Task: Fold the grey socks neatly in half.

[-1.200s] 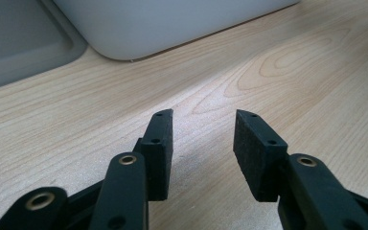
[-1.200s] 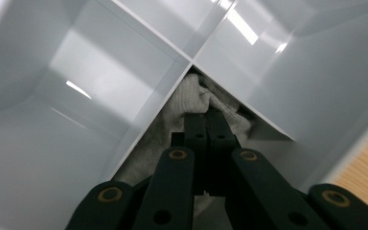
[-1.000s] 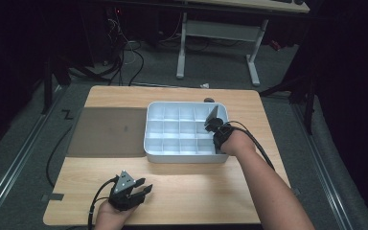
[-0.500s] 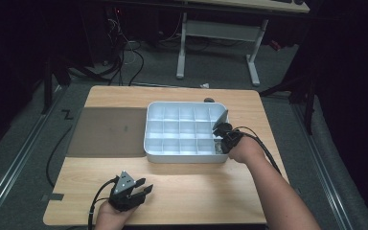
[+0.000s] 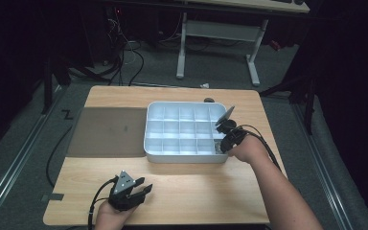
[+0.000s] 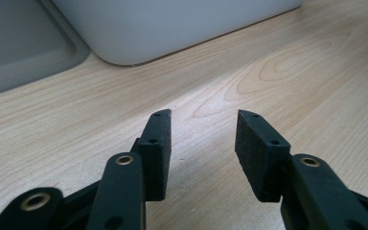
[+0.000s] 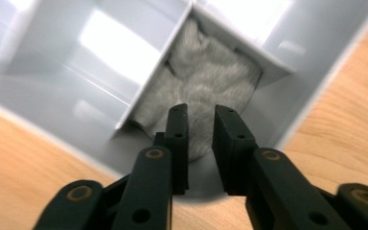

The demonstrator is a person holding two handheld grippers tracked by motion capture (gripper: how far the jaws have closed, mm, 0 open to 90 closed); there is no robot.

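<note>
Grippers sit at opposite ends of the table's near half. At the near edge, left of centre, the left gripper [image 5: 141, 190] rests low over bare wood in the person's left hand [image 5: 110, 218], its grey three-cornered plate [image 5: 123, 182] on top; its jaws stand apart with nothing between them, and the left gripper view shows only wood grain in the gap. A dark grey mat [image 5: 108, 132] lies flat along the left part of the table [image 5: 182, 189], its right edge just beside the white compartment tray [image 5: 184, 154], which stands right of centre toward the far edge.

At the tray's near right corner the right gripper [image 7: 200, 127] tips down over the rim — its jaws have just been opening. They are parted a little, with a pale grey fuzzy wad [image 7: 211, 79] lying in the corner compartment beyond and partly between the tips. Whether the pads [image 7: 179, 129] touch the wad cannot be told; they are not pressed on it.
</note>
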